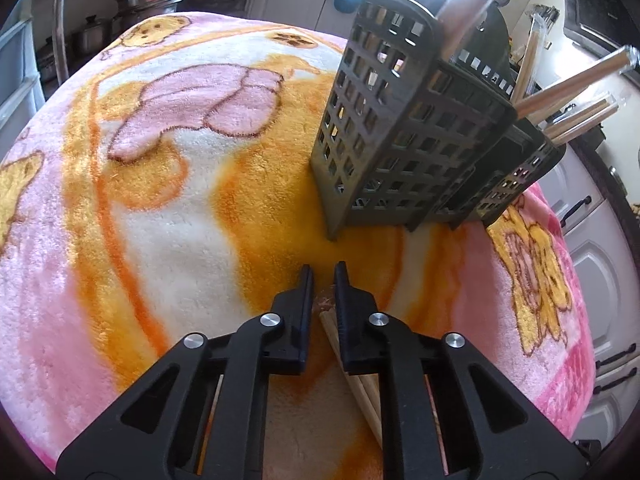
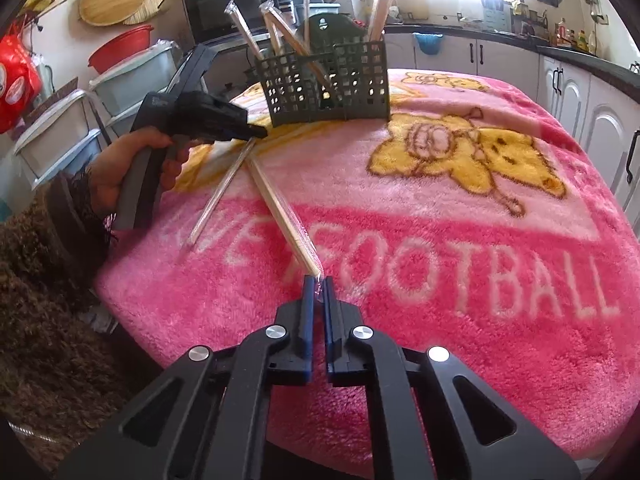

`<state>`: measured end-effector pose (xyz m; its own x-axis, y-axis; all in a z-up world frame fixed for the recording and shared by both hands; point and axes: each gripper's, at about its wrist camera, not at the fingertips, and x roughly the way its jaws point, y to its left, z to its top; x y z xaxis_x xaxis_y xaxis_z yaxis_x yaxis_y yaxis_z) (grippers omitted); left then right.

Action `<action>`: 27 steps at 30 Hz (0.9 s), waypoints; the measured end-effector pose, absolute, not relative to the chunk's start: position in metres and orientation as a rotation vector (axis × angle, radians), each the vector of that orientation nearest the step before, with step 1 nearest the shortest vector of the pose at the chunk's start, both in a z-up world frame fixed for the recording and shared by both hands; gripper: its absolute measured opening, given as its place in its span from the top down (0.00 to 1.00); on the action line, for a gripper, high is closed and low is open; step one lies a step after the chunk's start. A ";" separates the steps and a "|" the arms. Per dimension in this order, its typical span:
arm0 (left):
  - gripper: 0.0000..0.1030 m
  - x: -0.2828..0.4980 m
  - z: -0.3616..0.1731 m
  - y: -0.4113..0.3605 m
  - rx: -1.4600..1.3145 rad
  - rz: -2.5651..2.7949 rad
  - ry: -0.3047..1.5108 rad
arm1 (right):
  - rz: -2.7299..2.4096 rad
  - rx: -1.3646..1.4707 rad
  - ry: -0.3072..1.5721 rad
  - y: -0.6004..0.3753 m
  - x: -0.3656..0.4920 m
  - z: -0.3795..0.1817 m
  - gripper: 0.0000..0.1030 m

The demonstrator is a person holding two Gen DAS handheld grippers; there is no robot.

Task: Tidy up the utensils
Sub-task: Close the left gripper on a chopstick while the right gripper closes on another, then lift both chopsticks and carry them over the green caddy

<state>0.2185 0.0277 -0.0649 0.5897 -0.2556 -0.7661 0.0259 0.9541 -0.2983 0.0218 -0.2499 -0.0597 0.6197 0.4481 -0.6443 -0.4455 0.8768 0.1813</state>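
Observation:
A dark perforated utensil caddy (image 1: 416, 144) (image 2: 328, 80) stands on a fleece blanket (image 1: 180, 200) (image 2: 440, 240), with several wrapped chopstick pairs upright in it. Two more wrapped pairs lie crossed on the blanket in front of the caddy. My right gripper (image 2: 318, 284) is shut on the near end of one pair (image 2: 280, 208). My left gripper (image 1: 323, 276) (image 2: 256, 133), held by a hand (image 2: 120, 172), is shut on the far end of the other pair (image 1: 360, 392) (image 2: 220, 188), just short of the caddy.
The blanket covers a round table that drops off at its edges. White cabinets (image 2: 592, 120) line the right and far side. Stacked plastic bins (image 2: 60, 136) and a microwave (image 2: 224, 8) stand at the left. A brown fuzzy sleeve (image 2: 44, 280) fills the lower left.

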 end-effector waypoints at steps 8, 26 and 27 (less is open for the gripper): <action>0.95 0.193 -0.027 0.027 -0.302 -0.251 0.794 | 0.475 0.036 0.595 -0.262 0.026 -0.016 0.96; 0.96 0.144 0.064 -0.017 -0.230 -0.425 0.575 | 0.450 0.020 0.410 -0.264 0.026 0.044 0.96; 0.96 0.142 0.067 -0.019 -0.227 -0.430 0.567 | 0.450 0.022 0.405 -0.264 0.026 0.046 0.96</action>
